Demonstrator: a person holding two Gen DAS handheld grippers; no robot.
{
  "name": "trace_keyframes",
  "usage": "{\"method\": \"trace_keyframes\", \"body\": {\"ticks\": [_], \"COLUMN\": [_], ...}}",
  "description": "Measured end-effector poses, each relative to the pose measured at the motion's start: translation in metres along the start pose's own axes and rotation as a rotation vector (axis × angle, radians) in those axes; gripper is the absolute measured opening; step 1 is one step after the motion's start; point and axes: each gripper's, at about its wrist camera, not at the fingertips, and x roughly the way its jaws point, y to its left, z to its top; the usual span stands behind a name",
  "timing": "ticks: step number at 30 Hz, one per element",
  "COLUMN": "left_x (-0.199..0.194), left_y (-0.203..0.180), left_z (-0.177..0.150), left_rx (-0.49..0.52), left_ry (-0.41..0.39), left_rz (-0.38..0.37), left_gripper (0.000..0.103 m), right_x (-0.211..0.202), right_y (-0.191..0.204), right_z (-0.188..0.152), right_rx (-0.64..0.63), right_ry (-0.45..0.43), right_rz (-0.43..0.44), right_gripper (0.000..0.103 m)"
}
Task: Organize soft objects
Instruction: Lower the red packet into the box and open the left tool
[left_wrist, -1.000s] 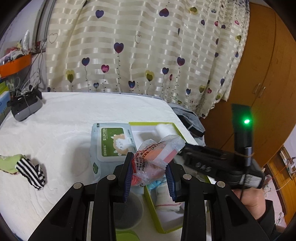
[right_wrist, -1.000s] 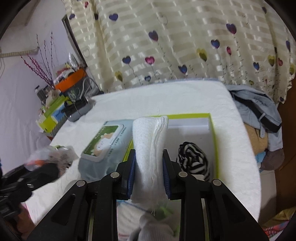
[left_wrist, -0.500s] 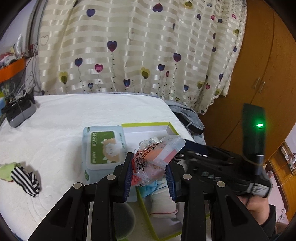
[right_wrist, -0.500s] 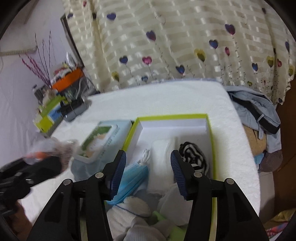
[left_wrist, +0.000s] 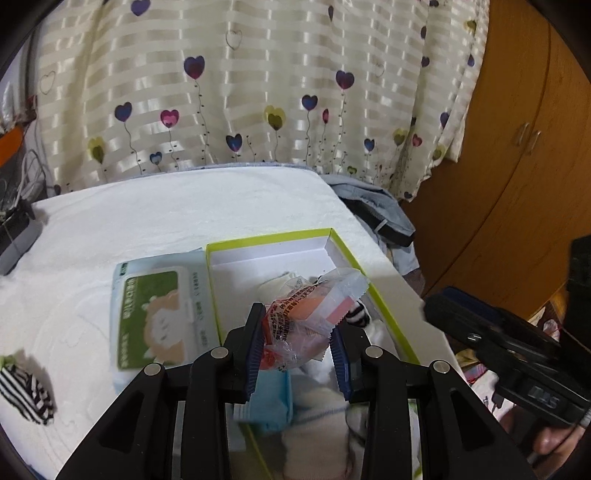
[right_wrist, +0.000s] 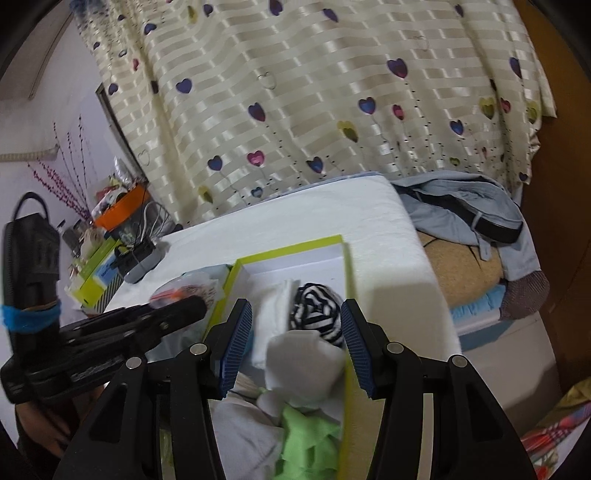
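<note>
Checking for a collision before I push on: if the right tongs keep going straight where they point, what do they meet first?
Probably the white cloth lying in the green-rimmed box, with the striped sock just beyond. The right tongs are open and empty; depth is uncertain.

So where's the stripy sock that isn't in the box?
In the left wrist view, the black-and-white striped sock lies on the white bed cover at the far left edge, left of the wet wipes pack.

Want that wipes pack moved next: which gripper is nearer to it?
Left. The left gripper, shut on a snack packet, is beside the wipes pack; the right gripper is open over the box.
</note>
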Motion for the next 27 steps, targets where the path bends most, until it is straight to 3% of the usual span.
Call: {"method": "trace_keyframes", "body": {"ticks": [7, 11, 27], "left_x": [0.015, 0.01, -0.096], "left_y": [0.002, 0.002, 0.002], "left_z": [0.001, -0.001, -0.039], "left_rx": [-0.001, -0.006, -0.01], "left_ry": [0.018, 0.017, -0.115], "left_rz": [0.021, -0.001, -0.06], "left_gripper": [0.045, 0.046, 0.046], "right_x": [-0.001, -0.003, -0.048], "right_y": [-0.004, -0.003, 0.045], "right_z": [0.001, 0.001, -0.027], "right_rx": [0.006, 0.004, -0.088], "right_ry": [-0.012, -0.019, -0.038], "right_rz": [0.006, 0.009, 0.015], "right_gripper": [0.051, 0.051, 0.051]}}
